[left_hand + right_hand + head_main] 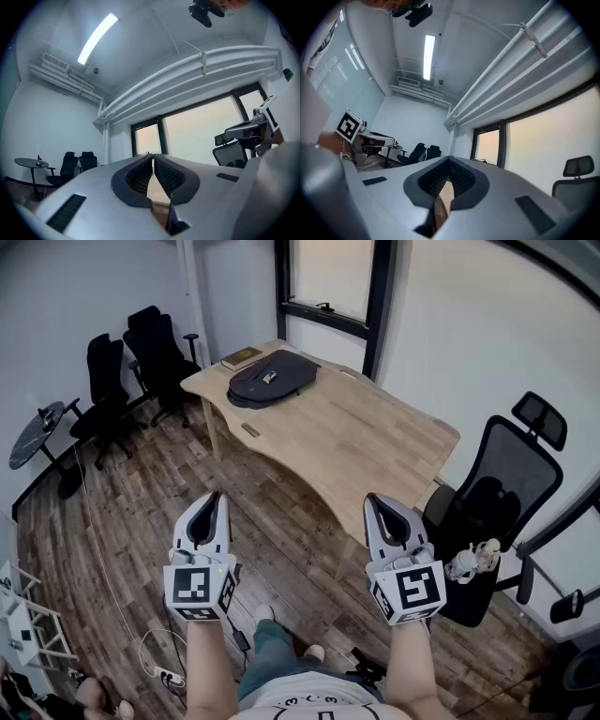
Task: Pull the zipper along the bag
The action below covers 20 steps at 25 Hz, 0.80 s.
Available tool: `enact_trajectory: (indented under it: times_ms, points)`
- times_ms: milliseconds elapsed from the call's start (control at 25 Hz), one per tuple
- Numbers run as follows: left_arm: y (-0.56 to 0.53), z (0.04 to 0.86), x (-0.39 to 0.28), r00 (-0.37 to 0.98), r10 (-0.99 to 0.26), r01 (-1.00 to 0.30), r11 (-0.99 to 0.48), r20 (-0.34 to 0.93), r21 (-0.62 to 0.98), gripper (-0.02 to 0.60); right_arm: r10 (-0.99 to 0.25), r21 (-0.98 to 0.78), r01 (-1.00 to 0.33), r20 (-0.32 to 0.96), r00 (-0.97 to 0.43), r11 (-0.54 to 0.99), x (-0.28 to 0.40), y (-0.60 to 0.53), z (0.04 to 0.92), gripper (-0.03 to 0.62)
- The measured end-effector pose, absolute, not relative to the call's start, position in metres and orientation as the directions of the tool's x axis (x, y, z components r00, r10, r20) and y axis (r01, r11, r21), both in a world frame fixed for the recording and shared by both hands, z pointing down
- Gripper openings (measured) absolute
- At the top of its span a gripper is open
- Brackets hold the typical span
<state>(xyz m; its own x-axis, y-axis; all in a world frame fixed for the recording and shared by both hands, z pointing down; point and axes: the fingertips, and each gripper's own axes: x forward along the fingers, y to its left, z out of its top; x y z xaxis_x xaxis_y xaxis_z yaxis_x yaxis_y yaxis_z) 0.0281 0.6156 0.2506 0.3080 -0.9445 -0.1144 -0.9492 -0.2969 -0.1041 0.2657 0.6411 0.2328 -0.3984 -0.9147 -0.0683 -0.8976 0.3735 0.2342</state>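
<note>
A dark grey bag [270,378] lies flat at the far end of the wooden table [366,442], next to a book. Its zipper is too small to make out. In the head view my left gripper [217,495] and right gripper [373,499] are held level over the floor, well short of the table, far from the bag. Both are shut with nothing between the jaws. The left gripper [153,156] and right gripper [449,159] views look across the room toward the windows; the bag is hidden behind the jaws.
A black mesh office chair [502,493] stands at the table's right. Two black chairs [141,362] and a small round table [37,432] stand at the far left. Cables and a power strip [167,674] lie on the wood floor near my feet.
</note>
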Motion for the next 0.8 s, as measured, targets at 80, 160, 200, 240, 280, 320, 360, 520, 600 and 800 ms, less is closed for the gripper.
enact_trajectory:
  times_ms: [80,160,200,240,280,320,360,520,600,800]
  points:
    - [0.618,0.250,0.025,0.302,-0.946,-0.952,-0.291,-0.120,-0.100,0.023,-0.916,0.224,-0.901,-0.074,-0.395,0.371,0.266,0.643,0.232,0.051]
    - [0.620,0.249,0.022,0.298,-0.947,-0.953,-0.286,-0.124,-0.101,0.023,-0.917,0.215,-0.904,-0.076,-0.392,0.369,0.265,0.644,0.232,0.051]
    - [0.620,0.249,0.022,0.297,-0.947,-0.953,-0.286,-0.125,-0.103,0.023,-0.918,0.212,-0.906,-0.073,-0.389,0.367,0.265,0.643,0.234,0.051]
    - [0.620,0.250,0.022,0.299,-0.946,-0.952,-0.287,-0.125,-0.105,0.023,-0.920,0.208,-0.907,-0.068,-0.386,0.365,0.265,0.642,0.236,0.051]
    - [0.619,0.251,0.021,0.300,-0.946,-0.952,-0.288,-0.124,-0.107,0.023,-0.922,0.205,-0.909,-0.063,-0.383,0.364,0.265,0.641,0.239,0.051]
    - [0.618,0.252,0.021,0.302,-0.945,-0.951,-0.290,-0.123,-0.106,0.023,-0.923,0.202,-0.910,-0.056,-0.380,0.362,0.265,0.640,0.241,0.051]
    - [0.616,0.253,0.021,0.302,-0.945,-0.951,-0.290,-0.123,-0.105,0.023,-0.925,0.200,-0.911,-0.052,-0.377,0.360,0.265,0.638,0.244,0.051]
    - [0.604,0.259,0.016,0.296,-0.948,-0.953,-0.286,-0.118,-0.099,0.023,-0.922,0.169,-0.914,-0.062,-0.383,0.368,0.264,0.624,0.247,0.051]
    - [0.593,0.263,0.013,0.296,-0.949,-0.953,-0.286,-0.110,-0.099,0.023,-0.918,0.152,-0.912,-0.056,-0.393,0.382,0.260,0.612,0.249,0.051]
    - [0.552,0.271,-0.006,0.270,-0.958,-0.961,-0.262,-0.096,-0.087,0.023,-0.918,0.151,-0.909,-0.021,-0.397,0.389,0.247,0.566,0.259,0.051]
